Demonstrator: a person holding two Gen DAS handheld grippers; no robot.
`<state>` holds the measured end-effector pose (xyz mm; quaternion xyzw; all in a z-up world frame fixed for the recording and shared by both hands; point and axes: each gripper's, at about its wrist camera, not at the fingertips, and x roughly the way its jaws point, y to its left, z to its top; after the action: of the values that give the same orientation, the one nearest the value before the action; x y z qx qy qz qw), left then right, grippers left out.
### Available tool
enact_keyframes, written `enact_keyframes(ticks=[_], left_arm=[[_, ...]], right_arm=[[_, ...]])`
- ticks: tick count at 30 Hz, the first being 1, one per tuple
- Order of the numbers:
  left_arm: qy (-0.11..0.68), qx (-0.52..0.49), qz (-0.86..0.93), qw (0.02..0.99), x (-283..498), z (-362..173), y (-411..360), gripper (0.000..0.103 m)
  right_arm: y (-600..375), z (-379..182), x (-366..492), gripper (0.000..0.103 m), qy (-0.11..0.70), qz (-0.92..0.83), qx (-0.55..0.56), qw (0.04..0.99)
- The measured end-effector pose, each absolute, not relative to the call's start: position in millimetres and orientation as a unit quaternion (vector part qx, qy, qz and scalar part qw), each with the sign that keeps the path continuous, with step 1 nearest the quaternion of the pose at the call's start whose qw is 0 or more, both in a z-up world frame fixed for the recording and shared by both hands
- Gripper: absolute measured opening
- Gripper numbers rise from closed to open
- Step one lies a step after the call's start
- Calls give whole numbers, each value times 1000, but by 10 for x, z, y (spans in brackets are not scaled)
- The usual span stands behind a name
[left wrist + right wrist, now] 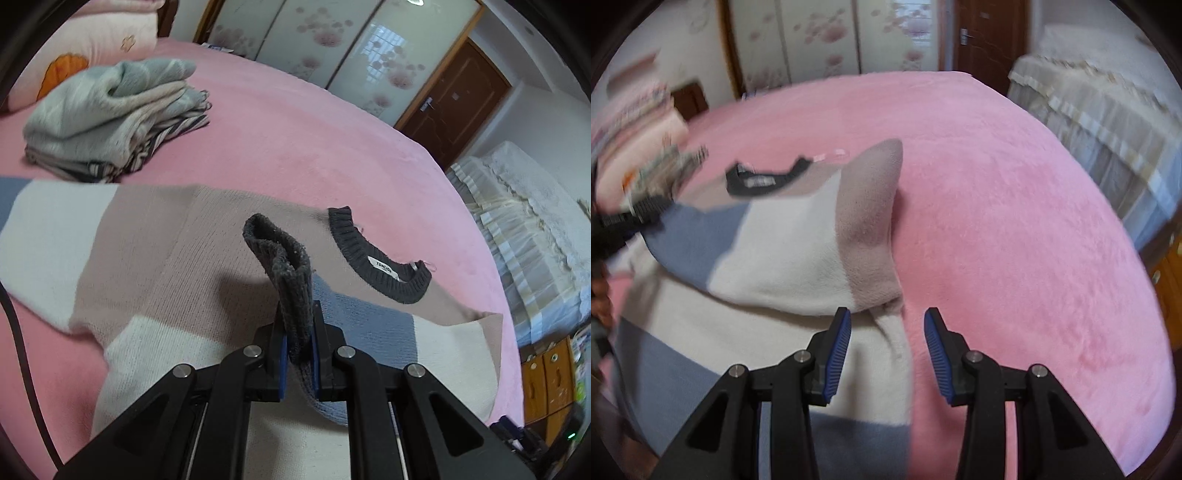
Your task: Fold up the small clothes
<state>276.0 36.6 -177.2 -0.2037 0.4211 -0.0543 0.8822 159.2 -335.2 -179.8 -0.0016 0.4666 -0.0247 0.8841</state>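
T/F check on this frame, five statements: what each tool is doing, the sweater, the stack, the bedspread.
1. The left tool is shut on the sweater's dark cuff. True.
2. The right tool is clamped on the sweater. False: its fingers stand apart above the sweater's edge, pressing nothing.
3. A stack of folded clothes lies on the bed beyond the sweater. True.
4. The sweater's dark collar shows no label. False: a white label is sewn inside it.
5. The bedspread is blue. False: it is pink.
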Motion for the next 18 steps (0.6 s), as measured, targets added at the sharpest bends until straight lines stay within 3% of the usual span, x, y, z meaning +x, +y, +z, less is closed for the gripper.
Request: enact_keyframes(ticks=[11, 18], left_arm=[[383, -205, -79, 897, 2889, -1433, 235, 7], [419, -174, -5, 891, 2855, -1811, 291, 7]], right_arm=[[-3442, -2101, 2019, 41, 469, -61, 45, 880], [-3587, -2133, 1923, 40, 453, -128, 80, 879]])
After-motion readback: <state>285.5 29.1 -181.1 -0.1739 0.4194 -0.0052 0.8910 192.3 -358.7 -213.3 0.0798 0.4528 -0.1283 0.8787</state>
